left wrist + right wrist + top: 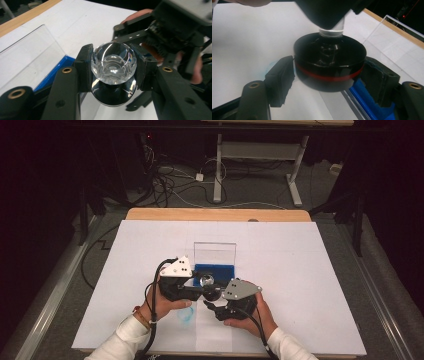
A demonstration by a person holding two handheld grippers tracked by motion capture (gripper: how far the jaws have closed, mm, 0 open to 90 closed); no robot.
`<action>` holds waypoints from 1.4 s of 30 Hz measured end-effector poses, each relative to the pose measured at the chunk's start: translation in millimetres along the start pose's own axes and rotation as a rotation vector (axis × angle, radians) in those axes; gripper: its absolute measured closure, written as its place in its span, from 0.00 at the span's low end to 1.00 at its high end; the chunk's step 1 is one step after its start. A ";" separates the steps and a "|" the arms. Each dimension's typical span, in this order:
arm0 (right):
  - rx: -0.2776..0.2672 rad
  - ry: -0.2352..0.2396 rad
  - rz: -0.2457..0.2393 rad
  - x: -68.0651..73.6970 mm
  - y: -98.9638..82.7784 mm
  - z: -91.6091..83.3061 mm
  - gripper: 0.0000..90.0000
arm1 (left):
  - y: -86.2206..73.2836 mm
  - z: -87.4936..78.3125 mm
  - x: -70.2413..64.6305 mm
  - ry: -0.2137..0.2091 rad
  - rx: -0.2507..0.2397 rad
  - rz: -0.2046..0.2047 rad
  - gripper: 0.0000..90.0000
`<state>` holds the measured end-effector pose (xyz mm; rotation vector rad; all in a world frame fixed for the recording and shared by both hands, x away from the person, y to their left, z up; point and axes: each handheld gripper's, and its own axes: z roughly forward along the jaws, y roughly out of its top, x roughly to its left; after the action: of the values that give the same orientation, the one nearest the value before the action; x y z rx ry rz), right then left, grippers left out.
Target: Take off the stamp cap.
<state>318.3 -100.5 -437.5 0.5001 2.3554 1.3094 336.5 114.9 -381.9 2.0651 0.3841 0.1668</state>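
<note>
Glass crystal ball [113, 62] sits clenched in left gripper [113, 66], its black base [329, 66] between right gripper [328, 80] pads, seemingly gripped

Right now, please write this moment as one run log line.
left gripper: shut on crystal ball | right gripper: jaws around black base, contact unclear | blue tray: behind, on table

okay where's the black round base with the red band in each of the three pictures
High view: black base sits centre, between the two grippers, below the crystal knob.
Left gripper view: bottom centre, under the knob.
Right gripper view: centre, between that gripper's pads.
Shared landmark: the blue tray.
</note>
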 end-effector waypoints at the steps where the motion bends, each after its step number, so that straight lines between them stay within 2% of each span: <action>1: 0.001 0.000 0.010 -0.9 -0.8 -0.1 0.35 | 0.1 -0.2 -0.6 -0.004 -0.004 0.003 0.61; 4: -0.015 0.026 0.039 -4.0 -3.1 -1.2 0.40 | 0.0 -1.7 -1.1 -0.003 -0.012 0.005 0.60; 6: -0.022 0.027 0.049 -4.4 -3.9 -1.9 0.41 | -0.9 -2.5 -0.4 -0.008 -0.020 -0.001 0.60; 7: -0.024 0.013 0.027 -3.7 -3.9 -2.6 0.42 | -1.2 -2.7 -0.4 -0.007 -0.018 0.001 0.60; 12: -0.024 0.006 0.011 -3.1 -5.0 -2.1 0.39 | -2.7 -1.5 -1.6 -0.010 -0.013 0.006 0.60; 21: -0.044 0.010 0.036 -2.5 -6.0 -3.9 0.41 | -4.1 -2.2 -1.9 -0.012 -0.023 0.009 0.60; 25: -0.030 0.016 0.039 -1.9 -5.9 -3.8 0.42 | -4.3 -1.0 -3.2 -0.009 -0.017 0.012 0.60; 30: -0.004 -0.001 0.017 -1.8 -4.9 -4.7 0.42 | -5.3 0.5 -2.8 -0.009 -0.019 0.006 0.60; 37: 0.048 0.018 -0.005 -1.7 -2.6 -4.6 0.43 | -6.4 2.3 -2.4 -0.020 -0.008 0.004 0.61; 42: 0.056 0.028 -0.014 -1.9 -2.4 -4.7 0.43 | -7.0 2.6 -1.0 -0.036 -0.011 -0.011 0.61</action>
<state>317.3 -106.0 -436.9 0.4843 2.4199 1.2555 334.8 115.7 -389.3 2.0519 0.3716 0.1247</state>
